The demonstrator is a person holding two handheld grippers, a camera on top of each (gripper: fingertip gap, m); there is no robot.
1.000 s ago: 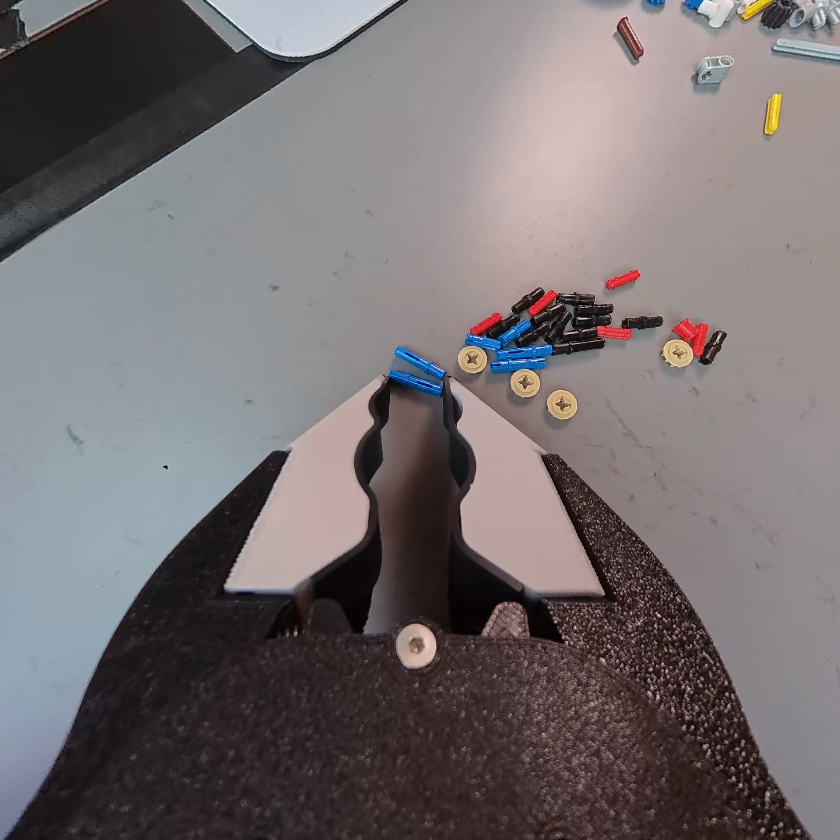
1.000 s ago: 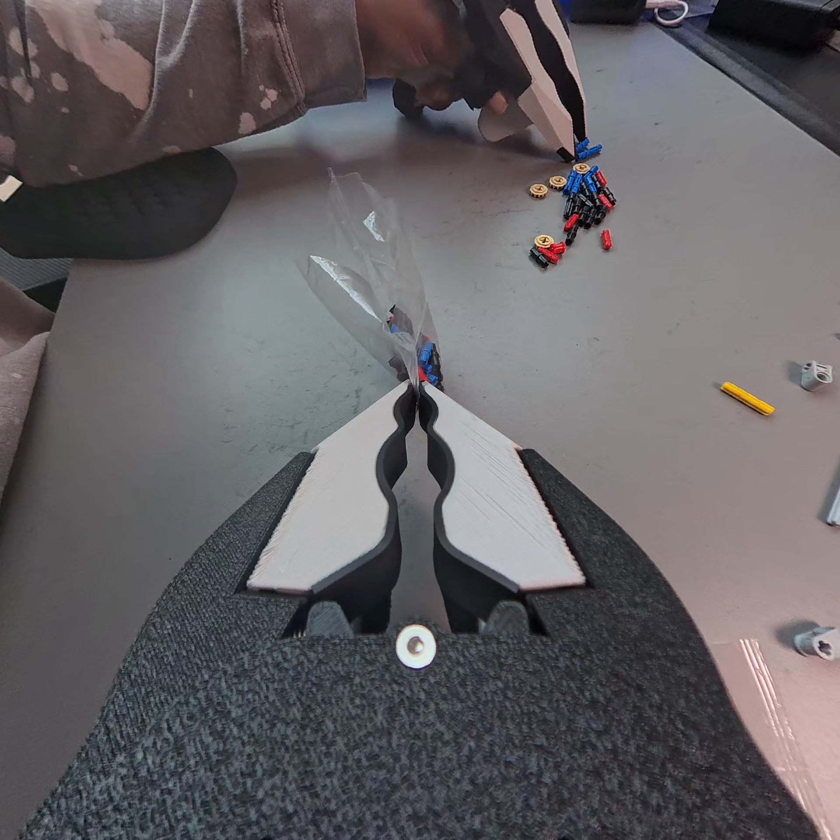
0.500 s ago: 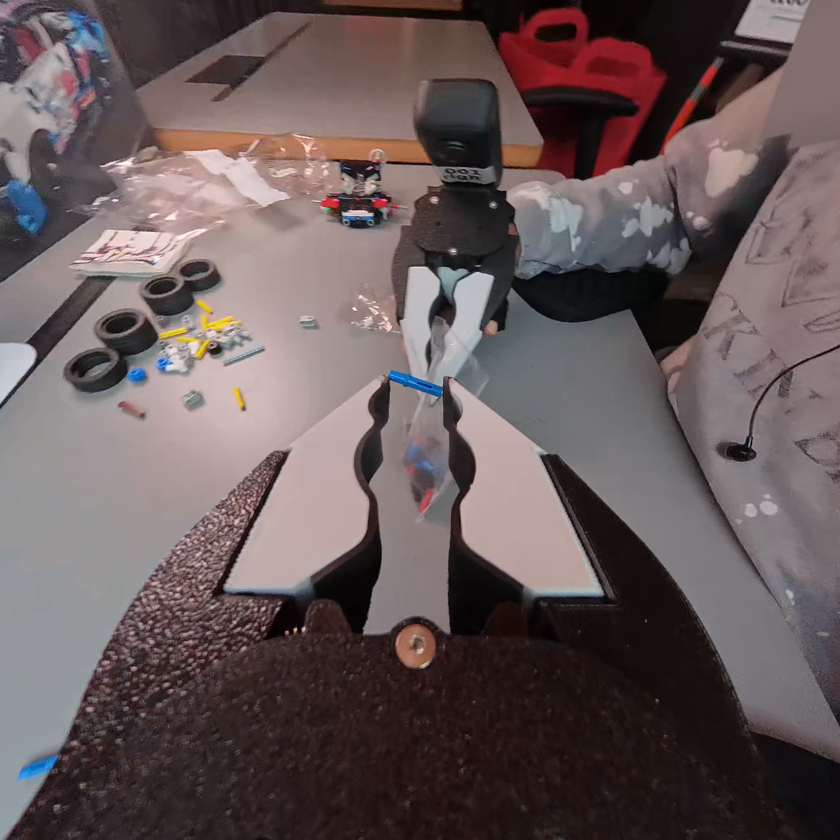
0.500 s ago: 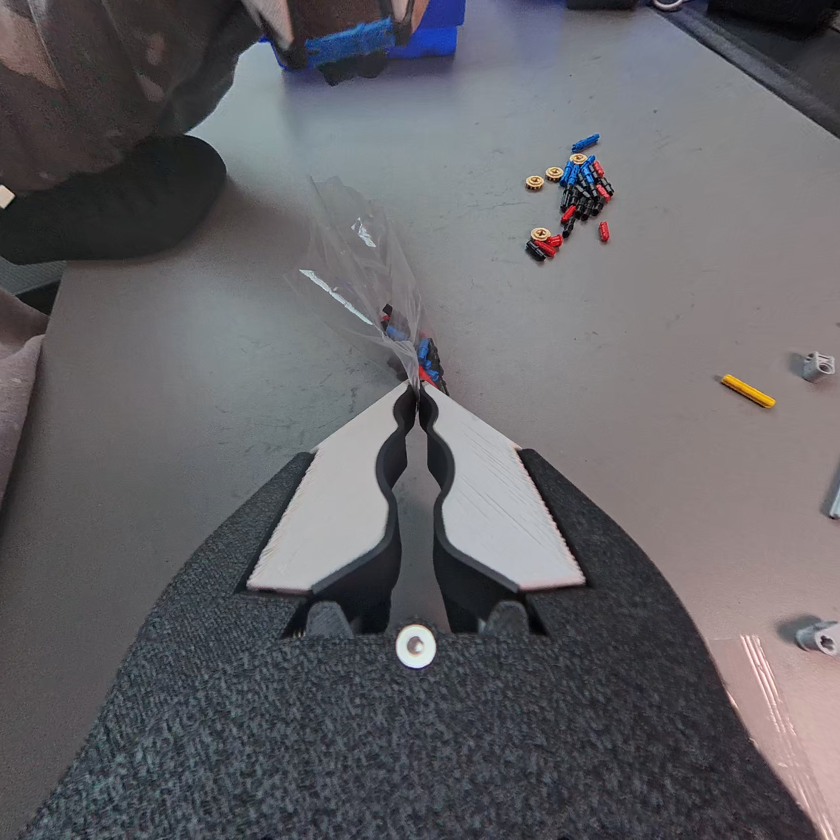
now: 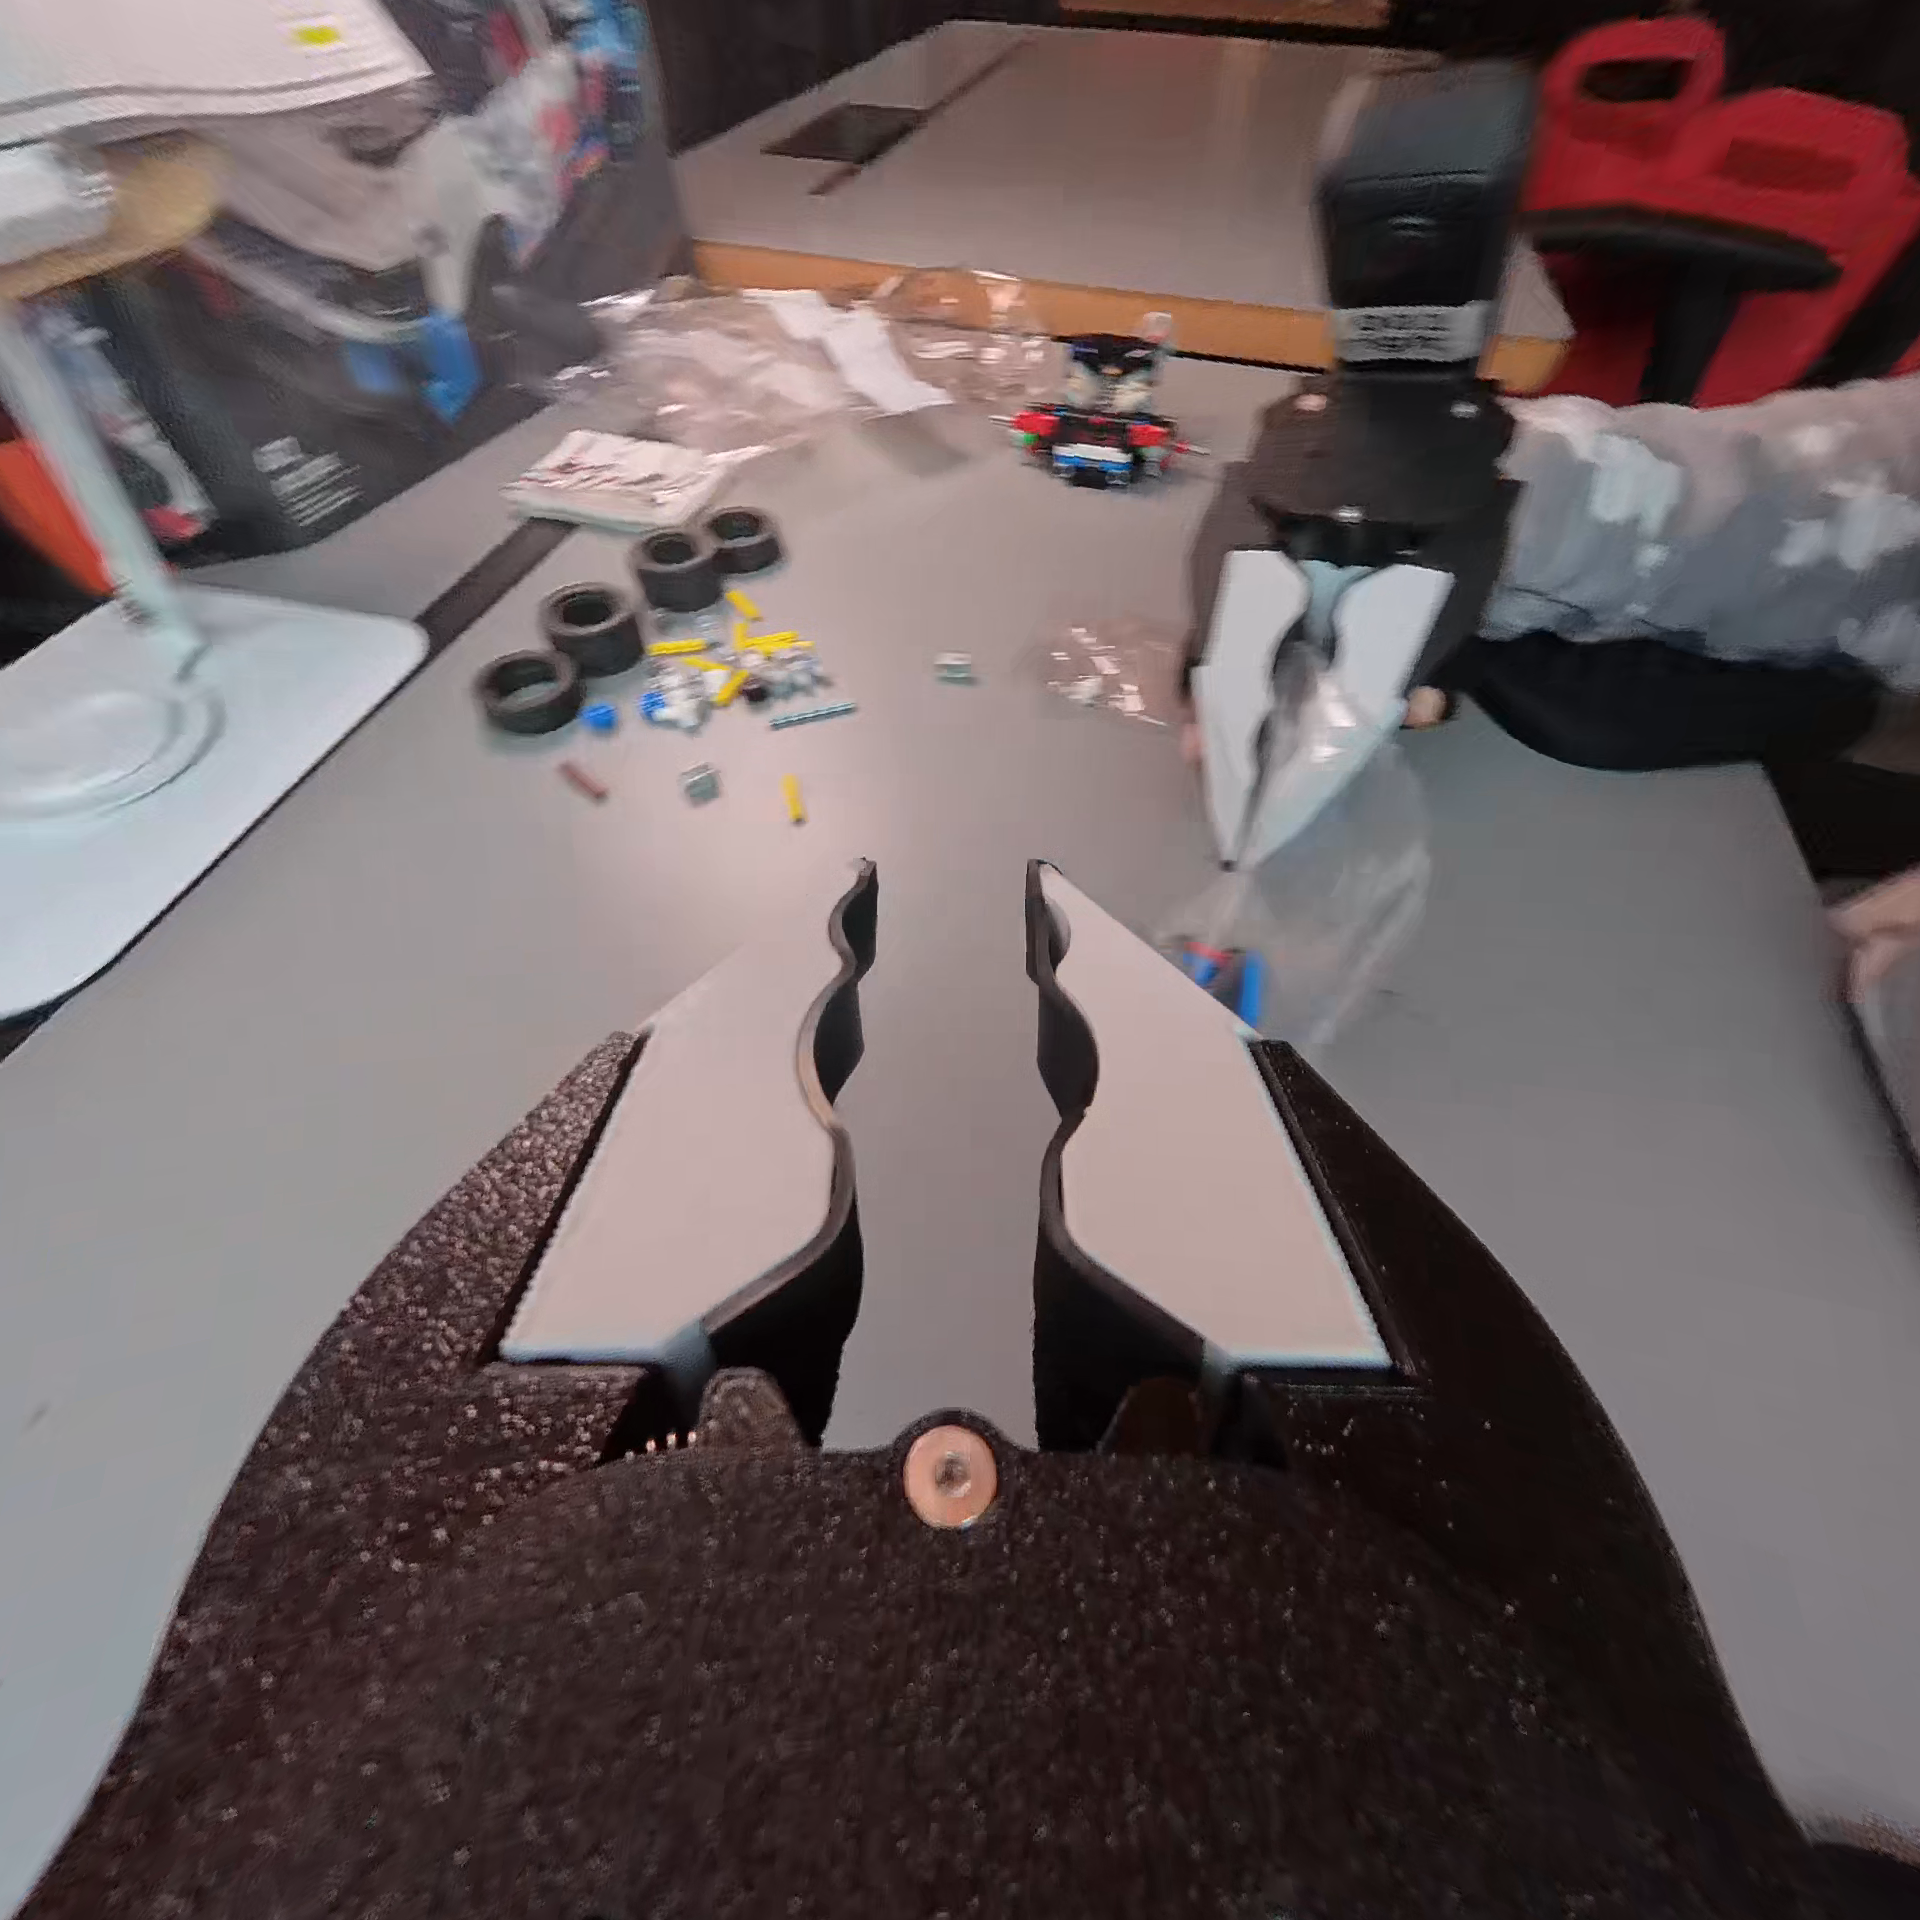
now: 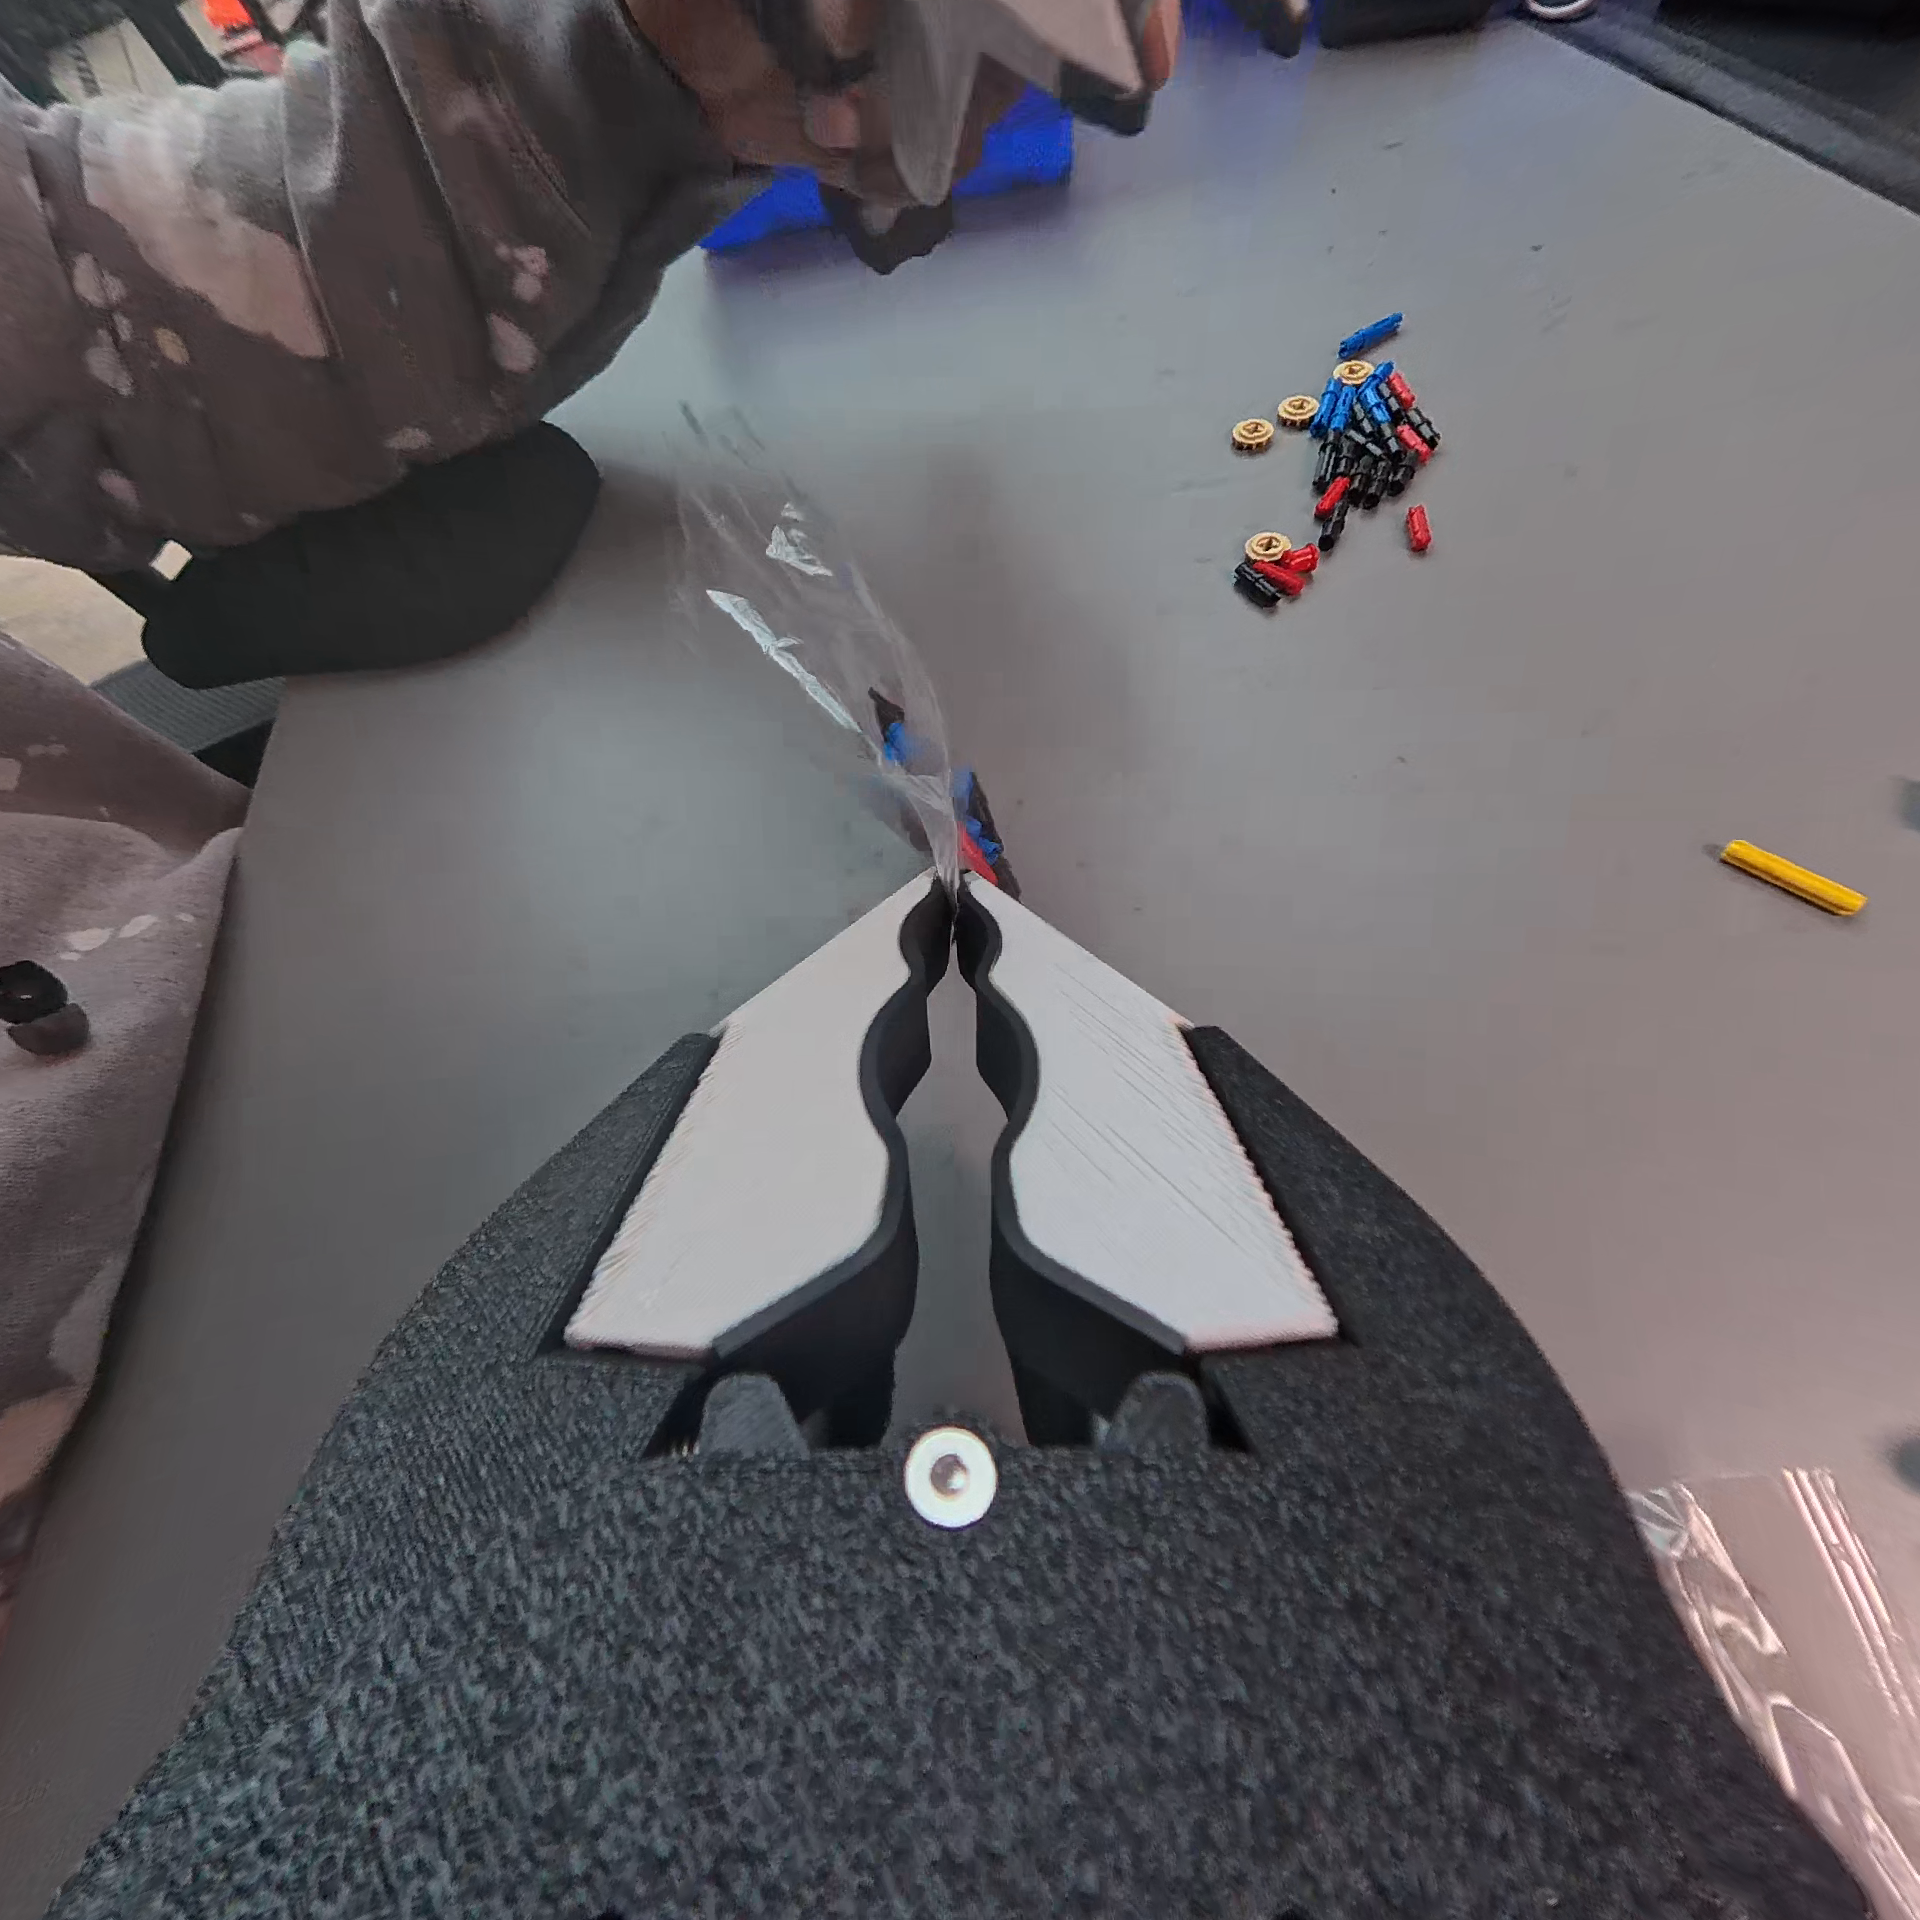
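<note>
My right gripper (image 6: 951,888) is shut on the edge of a clear plastic bag (image 6: 821,644), which holds several blue, red and black pins (image 6: 971,821) just above the grey table. My left gripper (image 5: 951,883) is open and empty, raised above the table. In its view the right gripper (image 5: 1236,847) and the bag (image 5: 1330,904) lie just to its right, blurred. A pile of loose blue, red and black pins (image 6: 1361,436) with tan round pieces (image 6: 1252,431) lies on the table beyond the bag. The left gripper (image 6: 1029,52) shows blurred at the top.
Black tyres (image 5: 592,634), a heap of small parts (image 5: 727,665), a small model car (image 5: 1101,426), a booklet (image 5: 613,478) and empty clear bags (image 5: 831,343) lie farther off. A white lamp base (image 5: 156,727) stands left. A yellow rod (image 6: 1792,878) and a blue bin (image 6: 997,166) show. The left gripper's tips are roughly 12 cm from the right gripper's. My right tips are roughly 15 cm from the yellow rod (image 6: 1792,878). It turns up in the left wrist view (image 5: 791,791) as well.
The left gripper lifted a blue pin from the pile, brought it over the bag, then opened; the pin is gone from its tips. The right gripper kept holding the bag.
</note>
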